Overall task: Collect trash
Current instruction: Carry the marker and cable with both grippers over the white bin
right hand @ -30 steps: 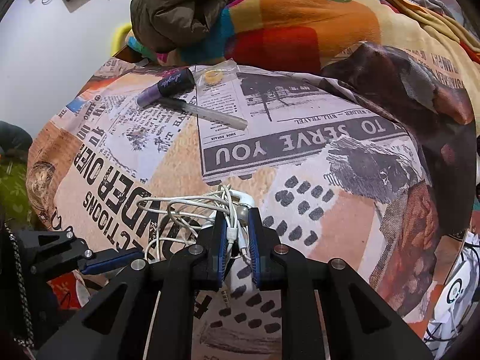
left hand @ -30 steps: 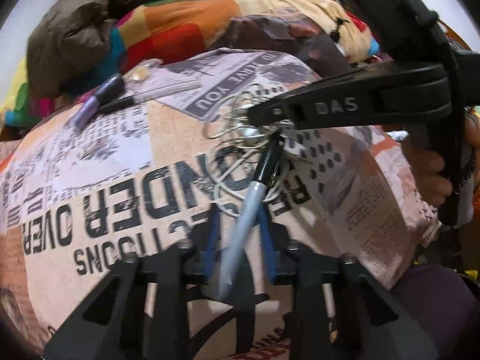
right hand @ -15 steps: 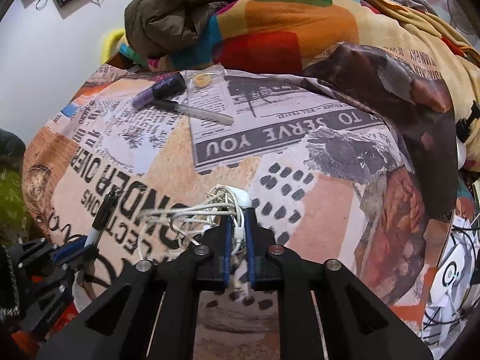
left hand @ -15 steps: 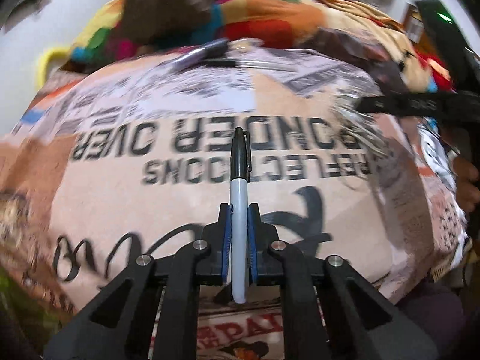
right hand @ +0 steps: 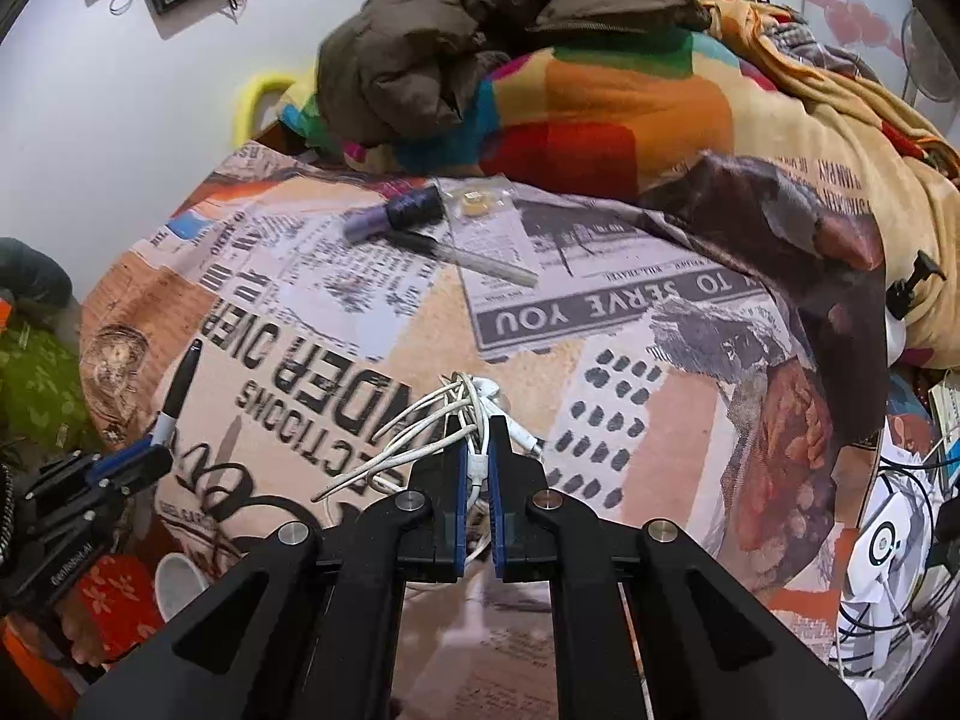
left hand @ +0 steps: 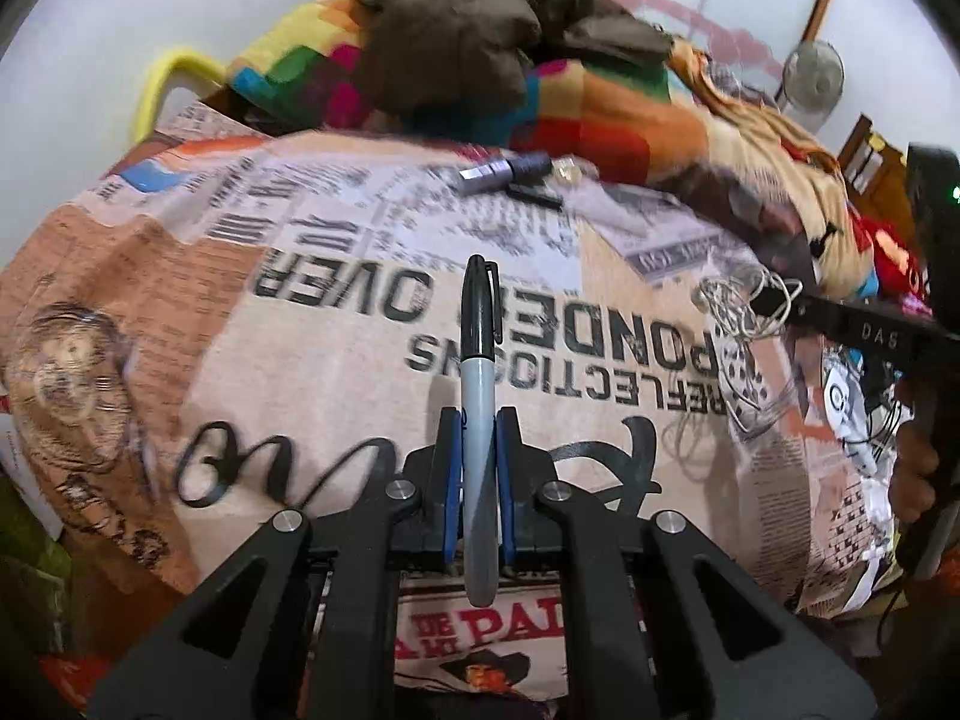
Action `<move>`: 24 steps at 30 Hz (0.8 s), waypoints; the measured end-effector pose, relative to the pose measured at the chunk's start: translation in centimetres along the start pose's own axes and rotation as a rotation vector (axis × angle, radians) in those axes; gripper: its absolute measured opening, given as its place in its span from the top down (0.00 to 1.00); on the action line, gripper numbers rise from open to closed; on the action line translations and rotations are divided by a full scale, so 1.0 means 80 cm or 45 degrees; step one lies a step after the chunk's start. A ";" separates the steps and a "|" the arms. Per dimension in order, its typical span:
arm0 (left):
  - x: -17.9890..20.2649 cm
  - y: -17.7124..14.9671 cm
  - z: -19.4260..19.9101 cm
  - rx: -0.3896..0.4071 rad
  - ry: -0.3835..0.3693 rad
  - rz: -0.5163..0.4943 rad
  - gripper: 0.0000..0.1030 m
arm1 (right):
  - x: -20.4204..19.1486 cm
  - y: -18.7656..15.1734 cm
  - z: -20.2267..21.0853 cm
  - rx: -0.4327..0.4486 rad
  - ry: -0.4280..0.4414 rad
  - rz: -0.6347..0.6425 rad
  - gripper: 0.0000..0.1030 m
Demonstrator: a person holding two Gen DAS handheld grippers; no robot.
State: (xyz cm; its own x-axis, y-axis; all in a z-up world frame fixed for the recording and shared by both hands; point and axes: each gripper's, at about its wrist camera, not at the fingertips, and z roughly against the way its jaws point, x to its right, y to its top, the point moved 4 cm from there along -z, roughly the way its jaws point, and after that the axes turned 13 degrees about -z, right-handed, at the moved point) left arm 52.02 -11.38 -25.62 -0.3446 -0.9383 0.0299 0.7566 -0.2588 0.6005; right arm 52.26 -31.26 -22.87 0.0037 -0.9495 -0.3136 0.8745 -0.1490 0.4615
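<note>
"TO SERVE YOU" on bedsheet (right hand: 690, 396)

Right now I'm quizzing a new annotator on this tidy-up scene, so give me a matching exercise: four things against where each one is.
Things:
1. marker
2. tangled white cable
3. purple tube
4. brown jacket

Places:
A. on top of the colourful blanket
B. in the right claw
C. lying on the printed bedcover
D. in the left claw

Pairs: 1-D, 2-B, 3-C, 4-A
</note>
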 end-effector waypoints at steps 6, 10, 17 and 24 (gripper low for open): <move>-0.038 -0.009 0.050 0.065 0.056 0.054 0.91 | -0.042 0.000 0.032 0.055 0.021 0.058 0.95; -0.068 -0.024 0.082 0.096 0.087 0.091 0.91 | -0.086 -0.002 0.052 0.084 0.062 0.104 0.95; -0.121 -0.064 0.139 0.133 0.179 0.157 0.91 | -0.172 -0.024 0.074 0.101 0.150 0.213 0.95; -0.178 -0.126 0.196 0.150 0.277 0.247 0.91 | -0.264 -0.061 0.069 0.046 0.258 0.305 0.95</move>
State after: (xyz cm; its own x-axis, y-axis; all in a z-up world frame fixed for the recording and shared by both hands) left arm 40.62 8.21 -19.59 -0.0634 -0.9979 -0.0112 0.7225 -0.0536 0.6893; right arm 45.24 -12.04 -13.91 0.3076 -0.8849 -0.3496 0.8192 0.0594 0.5705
